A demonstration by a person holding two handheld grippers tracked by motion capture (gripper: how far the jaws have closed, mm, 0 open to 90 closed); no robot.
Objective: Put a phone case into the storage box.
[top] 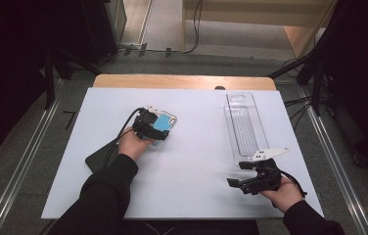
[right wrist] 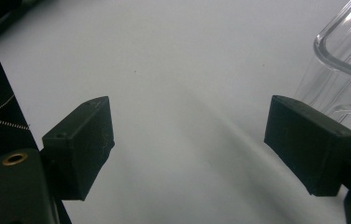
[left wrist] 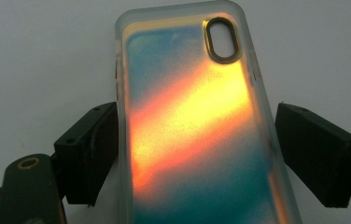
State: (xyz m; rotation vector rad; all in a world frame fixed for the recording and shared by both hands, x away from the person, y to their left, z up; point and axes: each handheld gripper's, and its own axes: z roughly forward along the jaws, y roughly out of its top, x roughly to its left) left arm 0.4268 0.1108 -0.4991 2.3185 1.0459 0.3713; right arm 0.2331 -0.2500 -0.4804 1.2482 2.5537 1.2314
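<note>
Room dim, dark at both sides; white table [top: 196, 161] evenly lit from above. Soft shadows under gripper jaws. Phone case [left wrist: 192, 135] throws orange-yellow glare, slightly blurred. Clear tray [right wrist: 346, 60] catches highlights. High view soft, low detail.

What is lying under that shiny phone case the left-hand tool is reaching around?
The phone case lies flat on the white table, back up, between the left gripper and its open jaws. Bare table shows around it; whether anything sits beneath or inside it is covered.
</note>
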